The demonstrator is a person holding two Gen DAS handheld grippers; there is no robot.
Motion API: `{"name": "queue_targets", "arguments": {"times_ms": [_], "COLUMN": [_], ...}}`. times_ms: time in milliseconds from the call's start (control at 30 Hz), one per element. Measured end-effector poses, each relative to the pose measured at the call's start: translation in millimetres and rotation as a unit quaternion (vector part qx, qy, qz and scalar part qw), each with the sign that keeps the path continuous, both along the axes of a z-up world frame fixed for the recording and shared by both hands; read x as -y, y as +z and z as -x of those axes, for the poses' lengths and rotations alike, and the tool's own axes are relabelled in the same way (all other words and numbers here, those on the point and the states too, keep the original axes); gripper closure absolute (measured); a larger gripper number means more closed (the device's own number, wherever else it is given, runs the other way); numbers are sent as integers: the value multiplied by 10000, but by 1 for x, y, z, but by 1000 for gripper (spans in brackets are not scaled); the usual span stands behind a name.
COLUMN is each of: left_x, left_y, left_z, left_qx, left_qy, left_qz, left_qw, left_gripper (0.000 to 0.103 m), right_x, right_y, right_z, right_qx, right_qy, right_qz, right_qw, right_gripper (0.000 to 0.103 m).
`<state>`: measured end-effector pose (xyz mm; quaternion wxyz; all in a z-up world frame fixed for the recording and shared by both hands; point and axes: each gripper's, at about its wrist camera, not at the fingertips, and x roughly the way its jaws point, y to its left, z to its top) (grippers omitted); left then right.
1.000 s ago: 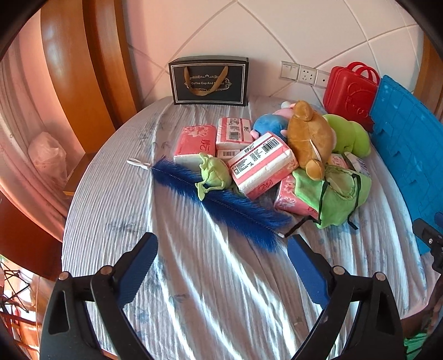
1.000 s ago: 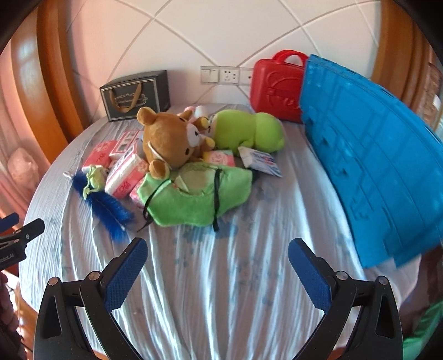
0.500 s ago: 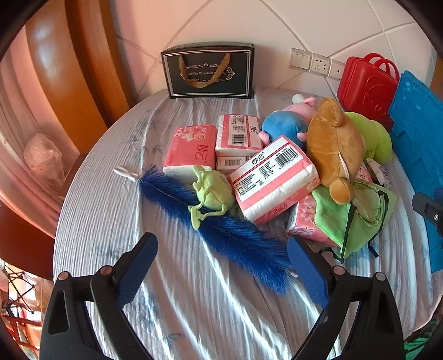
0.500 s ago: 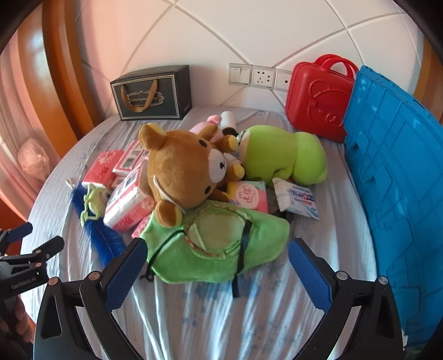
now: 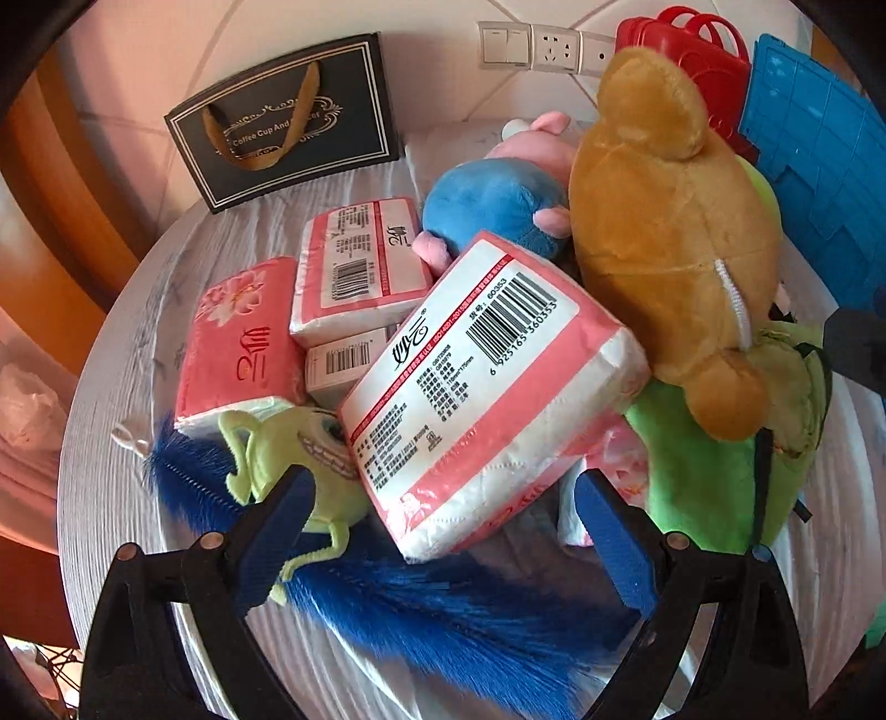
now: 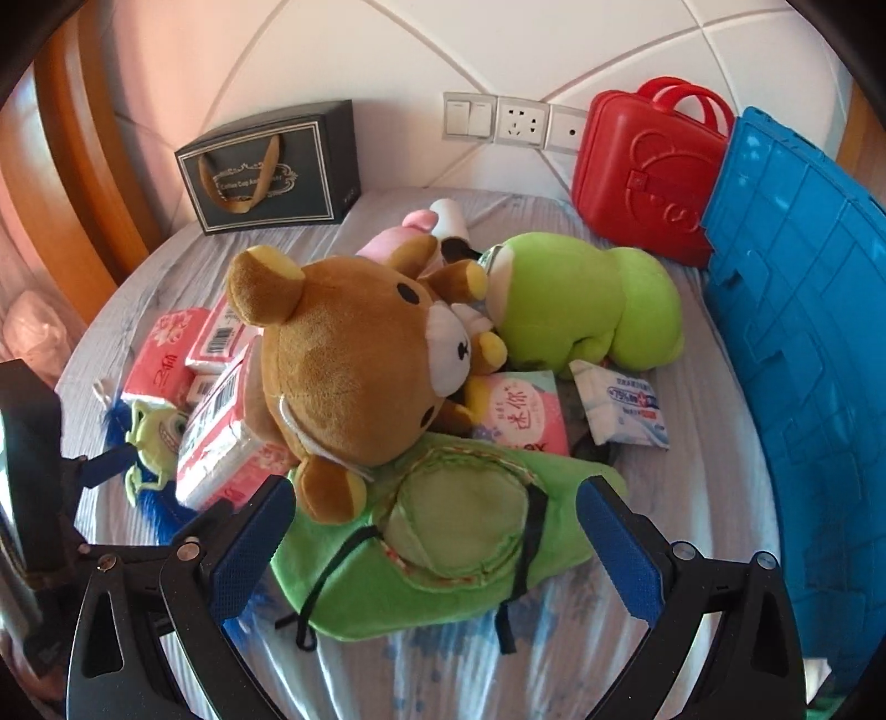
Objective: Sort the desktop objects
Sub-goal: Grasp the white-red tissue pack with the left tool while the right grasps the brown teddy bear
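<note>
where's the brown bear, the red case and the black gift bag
brown bear (image 6: 354, 382), right wrist view, on the side of its head
red case (image 6: 642, 183), right wrist view, on its embossed front face
black gift bag (image 5: 288, 119), left wrist view, on its printed front

A white padded wall (image 6: 343, 50) rises behind the round table, crossed by diagonal seams that cut it into large diamond panels. A row of white switches and sockets (image 6: 512, 123) is set low on this wall, just above the tabletop. Curved bands of glossy brown wood (image 5: 66, 183) frame the wall on the left. The table wears a pale, wrinkled cloth (image 6: 703, 437) with a faint blue print. Warm daylight falls from the left, tinting that side pinkish, where a light curtain (image 5: 22, 421) hangs, blurred.
</note>
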<state>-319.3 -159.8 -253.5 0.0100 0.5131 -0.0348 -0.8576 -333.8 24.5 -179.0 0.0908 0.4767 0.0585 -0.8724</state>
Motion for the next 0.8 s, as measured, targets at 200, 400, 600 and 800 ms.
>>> {"name": "queue_targets", "arguments": {"times_ms": [200, 400, 600, 800], "left_x": [-10, 1, 9, 24], "left_y": [-17, -12, 10, 19], "left_z": [22, 52, 50, 50], "left_qx": [-185, -279, -562, -633], "left_qy": [-332, -213, -150, -6], "left_qz": [418, -86, -357, -454], "left_qw": [9984, 9993, 9977, 9970], "left_gripper": [0, 18, 40, 47], "right_x": [21, 40, 49, 60], "right_y": [-16, -22, -4, 9], "right_z": [26, 49, 57, 58], "right_qx": [127, 91, -183, -341], "right_qy": [-12, 53, 167, 487], "right_qz": [6, -58, -165, 128], "right_qw": [9999, 9999, 9996, 9981], "right_gripper": [0, 0, 0, 0]}}
